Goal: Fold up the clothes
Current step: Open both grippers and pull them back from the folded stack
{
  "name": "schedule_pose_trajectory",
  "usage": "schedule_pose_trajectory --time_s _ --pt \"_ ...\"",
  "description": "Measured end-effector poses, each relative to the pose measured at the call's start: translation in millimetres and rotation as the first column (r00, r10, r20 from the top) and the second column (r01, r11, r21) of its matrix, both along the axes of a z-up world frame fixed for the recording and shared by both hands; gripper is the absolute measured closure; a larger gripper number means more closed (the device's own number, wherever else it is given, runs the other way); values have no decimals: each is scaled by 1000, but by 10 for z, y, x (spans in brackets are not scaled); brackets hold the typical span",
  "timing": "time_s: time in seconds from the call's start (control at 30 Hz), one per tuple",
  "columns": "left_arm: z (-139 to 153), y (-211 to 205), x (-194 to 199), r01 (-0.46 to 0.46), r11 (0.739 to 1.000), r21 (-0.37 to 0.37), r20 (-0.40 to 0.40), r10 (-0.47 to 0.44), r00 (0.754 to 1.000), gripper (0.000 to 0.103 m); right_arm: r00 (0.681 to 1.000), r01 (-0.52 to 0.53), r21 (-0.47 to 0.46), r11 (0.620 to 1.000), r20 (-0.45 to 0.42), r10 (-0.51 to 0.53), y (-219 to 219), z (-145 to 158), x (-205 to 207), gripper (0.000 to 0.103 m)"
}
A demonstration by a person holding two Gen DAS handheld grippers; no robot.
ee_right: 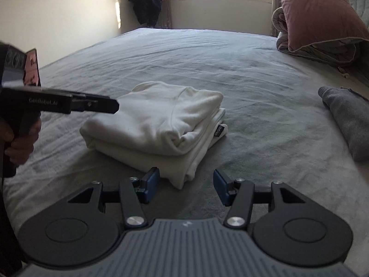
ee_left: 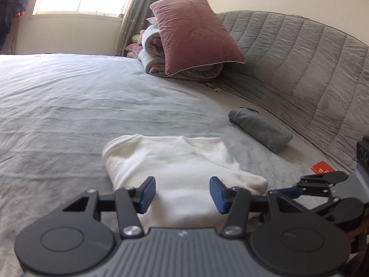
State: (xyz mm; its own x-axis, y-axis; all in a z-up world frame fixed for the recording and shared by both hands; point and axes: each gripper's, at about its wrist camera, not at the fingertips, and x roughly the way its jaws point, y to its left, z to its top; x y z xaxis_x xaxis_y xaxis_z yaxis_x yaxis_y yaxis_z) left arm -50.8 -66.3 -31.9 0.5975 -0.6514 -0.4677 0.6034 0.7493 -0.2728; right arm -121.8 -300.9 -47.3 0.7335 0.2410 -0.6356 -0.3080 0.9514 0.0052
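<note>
Since the white garment (ee_right: 159, 124) already sits folded in a compact stack mid-bed (ee_right: 230, 64), both the left gripper (ee_left: 182, 192) and right gripper (ee_right: 186, 185) hover beside it, jaws spread and pinching nothing, likely released.

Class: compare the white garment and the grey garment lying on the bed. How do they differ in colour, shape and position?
The white garment is folded into a flat, layered stack; the grey garment is a narrow, roll-like bundle. The white garment lies mid-bed, just ahead of both grippers; the grey garment lies off to the side, near the quilted headboard. Both rest on the grey bedsheet, held by neither gripper.
</note>
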Motion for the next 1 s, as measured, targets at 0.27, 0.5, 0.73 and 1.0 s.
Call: schedule_pose_trajectory --time_s 0.27,0.5,0.73,1.0 --pt "-109 -226 -16 62 998 29 -30 -62 998 53 996 45 -203 978 81 -29 120 -96 115 48" --pt "-156 -279 -43 96 994 43 -36 -94 995 53 998 30 -222 975 58 -18 20 -88 138 48" --pt "-166 -275 -78 119 991 54 -26 -118 993 53 999 26 -254 967 35 -18 12 -80 130 48" --pt "-134 -241 -125 149 986 69 -7 -149 989 52 991 128 -286 950 60 -115 -127 -22 74 48"
